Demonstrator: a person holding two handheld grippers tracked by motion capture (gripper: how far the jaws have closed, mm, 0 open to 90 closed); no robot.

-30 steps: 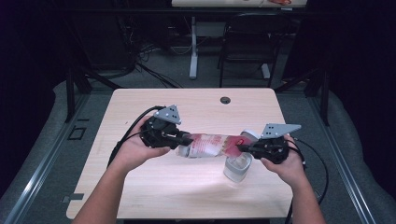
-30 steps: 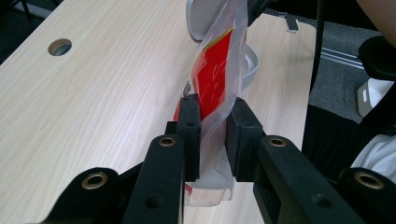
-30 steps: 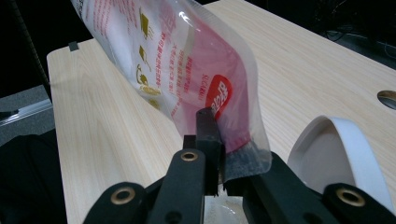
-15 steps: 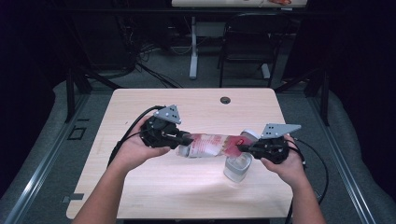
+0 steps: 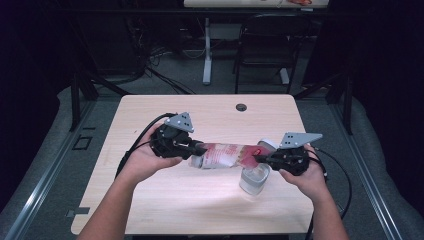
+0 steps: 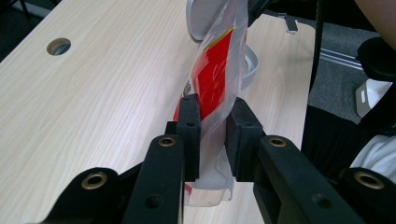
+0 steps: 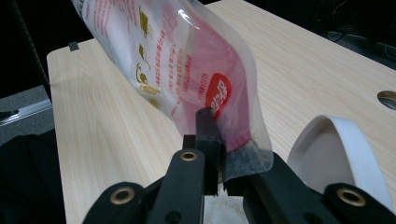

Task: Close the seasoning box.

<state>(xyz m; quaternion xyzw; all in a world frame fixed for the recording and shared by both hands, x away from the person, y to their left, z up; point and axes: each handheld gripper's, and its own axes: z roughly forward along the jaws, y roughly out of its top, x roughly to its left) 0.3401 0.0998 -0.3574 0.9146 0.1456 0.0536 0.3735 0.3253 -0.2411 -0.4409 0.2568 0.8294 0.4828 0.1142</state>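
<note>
A clear plastic pouch (image 5: 227, 155) with red print hangs stretched level above the wooden table (image 5: 165, 200) between my two grippers. My left gripper (image 5: 200, 150) is shut on its left end; in the left gripper view the pads (image 6: 189, 130) pinch the pouch (image 6: 215, 79) between them, at my left gripper (image 6: 212, 135). My right gripper (image 5: 260, 157) is shut on the right end, its jaws (image 7: 224, 149) clamped on the pouch's sealed edge (image 7: 187, 70). A clear jar (image 5: 254, 180) stands on the table right under the pouch's right end.
A white curved rim (image 7: 336, 149) sits close beside my right gripper's jaws. A round cable hole (image 5: 241, 107) lies at the table's far edge. A chair and desk legs stand on the floor beyond the table. Cables trail from both grippers.
</note>
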